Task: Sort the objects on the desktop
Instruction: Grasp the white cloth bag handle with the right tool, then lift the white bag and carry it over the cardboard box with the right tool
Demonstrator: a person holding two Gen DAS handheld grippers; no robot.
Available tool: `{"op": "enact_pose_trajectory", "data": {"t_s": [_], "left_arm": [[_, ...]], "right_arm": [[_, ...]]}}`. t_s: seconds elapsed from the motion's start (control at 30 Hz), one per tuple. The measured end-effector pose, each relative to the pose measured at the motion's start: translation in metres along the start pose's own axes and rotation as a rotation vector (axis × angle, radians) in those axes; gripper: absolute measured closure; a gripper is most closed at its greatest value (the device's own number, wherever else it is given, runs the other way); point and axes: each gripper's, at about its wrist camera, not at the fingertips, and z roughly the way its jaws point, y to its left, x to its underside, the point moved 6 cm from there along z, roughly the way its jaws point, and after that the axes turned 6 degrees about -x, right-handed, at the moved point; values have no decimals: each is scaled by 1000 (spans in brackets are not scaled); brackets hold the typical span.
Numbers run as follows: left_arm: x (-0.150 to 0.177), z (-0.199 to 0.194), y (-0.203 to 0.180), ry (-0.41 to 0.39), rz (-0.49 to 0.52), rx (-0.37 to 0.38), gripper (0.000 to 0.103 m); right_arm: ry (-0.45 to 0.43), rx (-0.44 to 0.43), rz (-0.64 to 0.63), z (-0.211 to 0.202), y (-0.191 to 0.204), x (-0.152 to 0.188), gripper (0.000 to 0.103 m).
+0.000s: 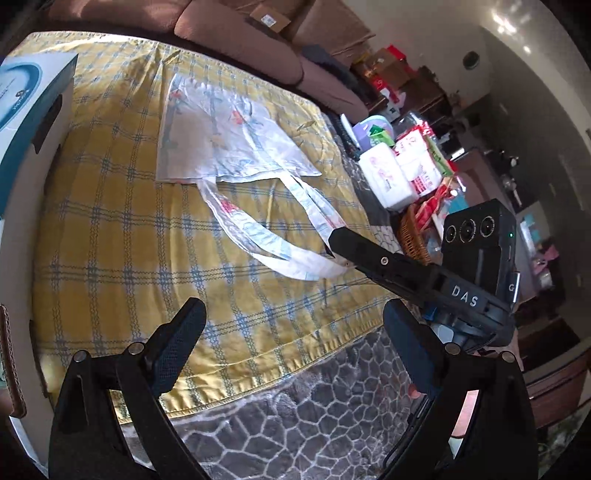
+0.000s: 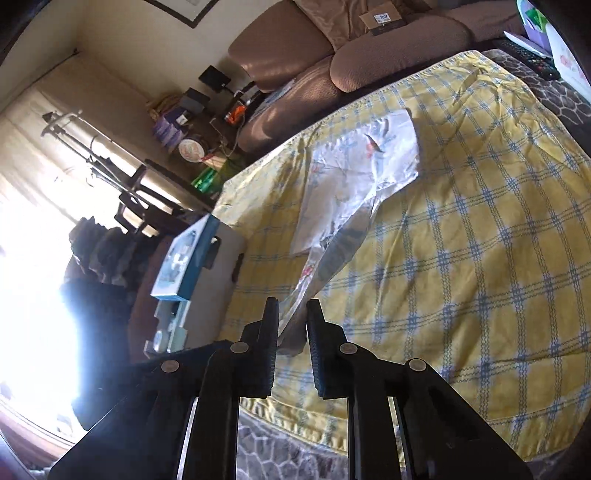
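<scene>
Our right gripper (image 2: 291, 325) has its fingers drawn close around a handle loop of the white plastic bag (image 2: 354, 184), yet a gap shows between the pads, so we cannot tell whether the film is truly pinched. In the left wrist view the same tool comes in from 4 o'clock, its tip lying on the loop end. Our left gripper (image 1: 291, 347) hangs with its jaws wide apart and nothing between them, above the near hem of the yellow plaid cloth (image 1: 122, 236).

To do this step well, we judge we should bring the pads together on one strap only, low and close to the cloth but without catching the fabric. Then we lift gently along the bag's length, since thin film slips and stretches. The free left tool could take the second loop, or hold the body down.

The bag lies flat on the cloth, near its middle. In the left wrist view its long axis runs from 11 o'clock to 5 o'clock, with the closed bottom toward the brown sofa (image 1: 236, 33) and the handles pointing back toward us. A blue-and-white box (image 1: 26, 96) stands well apart at 9 o'clock.
</scene>
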Motion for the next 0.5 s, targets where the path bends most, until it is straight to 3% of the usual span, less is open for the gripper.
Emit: {"op": "enact_pose_trajectory", "data": {"t_s": [0.07, 0.17, 0.33, 0.4, 0.5], "left_arm": [[5, -17, -22, -46, 137, 8, 7], [9, -40, -46, -84, 290, -58, 7], [-2, -85, -53, -172, 306, -98, 2], [-4, -99, -59, -199, 311, -87, 2], [-6, -117, -74, -259, 364, -131, 2]], "right_arm": [[-38, -78, -4, -15, 22, -14, 87], [-100, -180, -26, -39, 61, -42, 86], [-142, -224, -159, -80, 153, -85, 86], [-136, -226, -218, -93, 194, -94, 86], [-110, -238, -298, -108, 252, -96, 86]]}}
